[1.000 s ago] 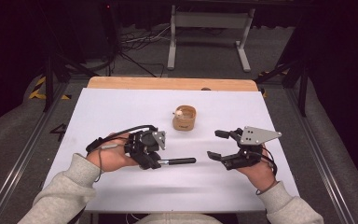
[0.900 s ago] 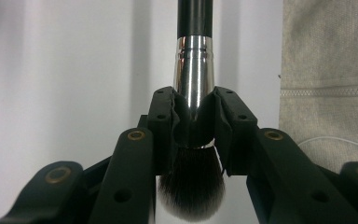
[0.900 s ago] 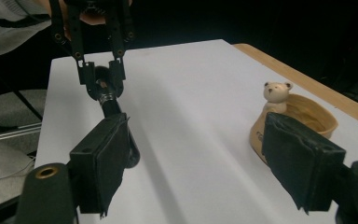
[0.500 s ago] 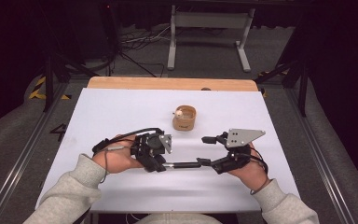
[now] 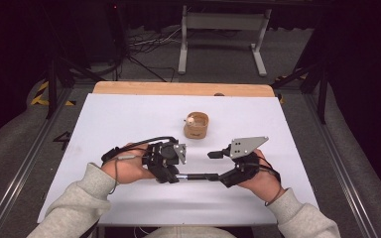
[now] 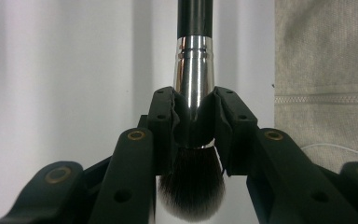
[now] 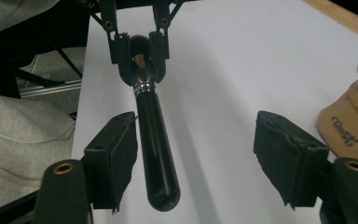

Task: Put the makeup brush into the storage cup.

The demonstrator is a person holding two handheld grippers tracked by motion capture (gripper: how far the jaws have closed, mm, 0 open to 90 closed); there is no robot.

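Your right gripper [image 7: 196,163] has just been closing but grips nothing: the makeup brush [image 7: 154,144] handle sits between the pads, against the left one, axis pointing straight out to your left gripper [image 6: 193,123], clamped on the ferrule, near the tabletop's [image 5: 129,114] front edge.

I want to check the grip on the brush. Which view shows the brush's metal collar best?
The left gripper view: the brush's metal collar sits large, pinched by the left claw. The right gripper view shows it small and far. In the high view it is too small to tell.
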